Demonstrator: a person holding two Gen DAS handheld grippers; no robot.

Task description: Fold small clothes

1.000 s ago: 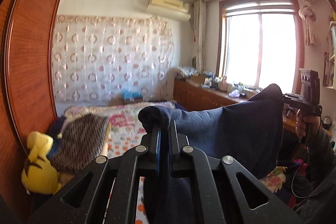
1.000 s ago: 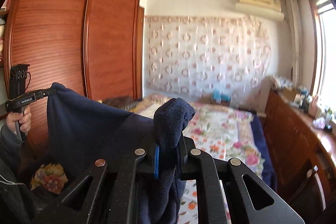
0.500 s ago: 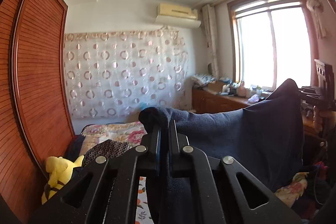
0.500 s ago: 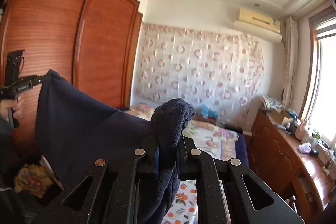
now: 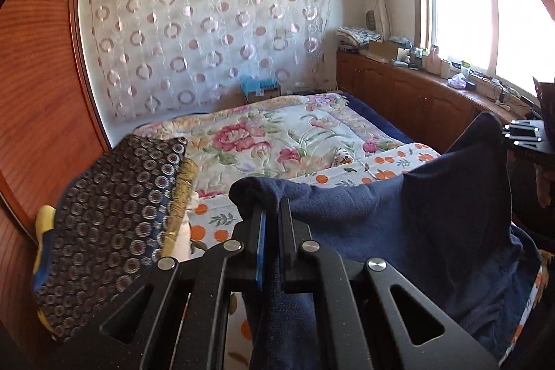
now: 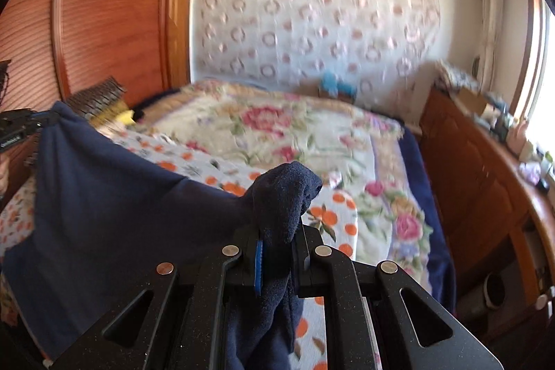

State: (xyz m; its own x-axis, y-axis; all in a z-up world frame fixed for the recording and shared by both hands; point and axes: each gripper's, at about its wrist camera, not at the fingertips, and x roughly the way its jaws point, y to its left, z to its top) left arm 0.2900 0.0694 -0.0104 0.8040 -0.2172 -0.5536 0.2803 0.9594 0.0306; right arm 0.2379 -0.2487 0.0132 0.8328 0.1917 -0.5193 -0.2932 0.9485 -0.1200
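Observation:
A dark navy garment (image 5: 416,217) hangs stretched between my two grippers over the bed. My left gripper (image 5: 270,214) is shut on one bunched corner of it. In the right wrist view the same navy garment (image 6: 114,196) spreads to the left, and my right gripper (image 6: 277,231) is shut on its other bunched corner. Each gripper shows at the edge of the other's view: the right gripper (image 5: 520,134) at the far right, the left gripper (image 6: 20,127) at the far left. The cloth's lower edge hangs down toward the bed.
The bed (image 5: 277,141) has a floral quilt and an orange-print sheet (image 6: 326,217). A folded dark patterned blanket (image 5: 114,214) lies on its left side over a yellow plush toy. A wooden wardrobe (image 6: 111,16) stands left; low cabinets (image 5: 416,96) with clutter run under the window.
Both grippers have swung forward and down over the bed, still holding the garment's corners. The views now look down on the quilt instead of at the ceiling and wall.

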